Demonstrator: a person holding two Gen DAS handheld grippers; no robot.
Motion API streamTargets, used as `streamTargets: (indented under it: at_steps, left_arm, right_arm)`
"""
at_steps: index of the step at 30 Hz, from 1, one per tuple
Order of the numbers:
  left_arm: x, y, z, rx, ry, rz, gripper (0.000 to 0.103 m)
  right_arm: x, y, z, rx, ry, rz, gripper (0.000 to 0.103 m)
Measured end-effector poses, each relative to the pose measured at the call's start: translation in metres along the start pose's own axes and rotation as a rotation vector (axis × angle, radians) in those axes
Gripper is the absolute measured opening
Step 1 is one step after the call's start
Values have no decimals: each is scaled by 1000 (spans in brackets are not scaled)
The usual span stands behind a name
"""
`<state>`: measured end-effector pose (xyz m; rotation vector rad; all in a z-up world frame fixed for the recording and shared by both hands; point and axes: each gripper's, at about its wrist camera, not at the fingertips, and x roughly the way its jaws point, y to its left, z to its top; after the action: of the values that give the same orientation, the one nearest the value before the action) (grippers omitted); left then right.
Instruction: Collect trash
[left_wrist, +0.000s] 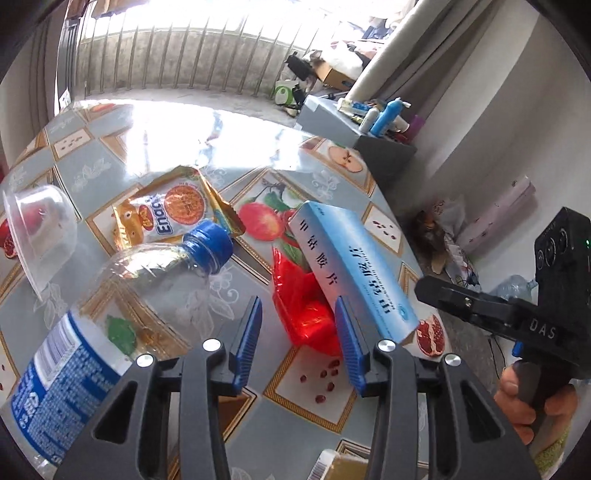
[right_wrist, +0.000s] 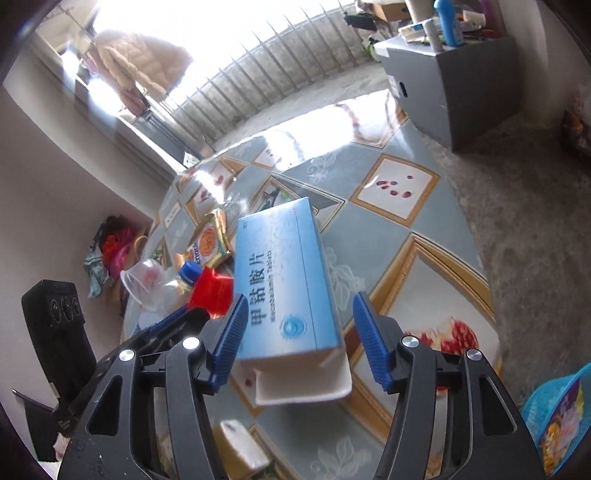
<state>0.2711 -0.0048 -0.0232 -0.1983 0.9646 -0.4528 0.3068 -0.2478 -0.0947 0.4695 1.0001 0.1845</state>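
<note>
Trash: our blue box (right_wrist: 286, 280) leans on the red bag (left_wrist: 306, 299), table (right_wrist: 417, 218) middle.
Bottle (left_wrist: 110, 295): at nine o'clock.
Our right gripper (right_wrist: 299, 332): wide open around the box, not squeezing.
Our left gripper (left_wrist: 299, 332): open, empty.
Risk: box may tip over.

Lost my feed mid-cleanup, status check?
Left hand-held gripper open over red wrapper. Right hand-held gripper open around blue box, not gripping. Bottle, snack pouch alongside.
</note>
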Motion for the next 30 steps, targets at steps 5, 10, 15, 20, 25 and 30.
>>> streamTargets:
  at_steps: [5, 10, 15, 20, 25, 30]
  left_arm:
    - [16, 1, 3, 0, 17, -4, 22]
    - [15, 0, 4, -11, 30, -57, 12]
    - [8, -23, -6, 40, 70, -120, 10]
    - [1, -46, -25, 65, 125, -182, 10]
    - [-17, -75, -57, 138, 174, -245, 10]
    - [-34, -91, -93, 169, 220, -306, 10]
  right_arm:
    - [30, -4, 12, 13, 78, 31, 56]
    - [24, -7, 5, 25, 104, 105, 39]
    - [2, -22, -5, 52, 119, 103, 36]
    - [-27, -41, -30, 100, 127, 98, 36]
    - [-57, -52, -65, 158, 139, 102, 35]
    - [-85, -59, -102, 210, 120, 66, 32]
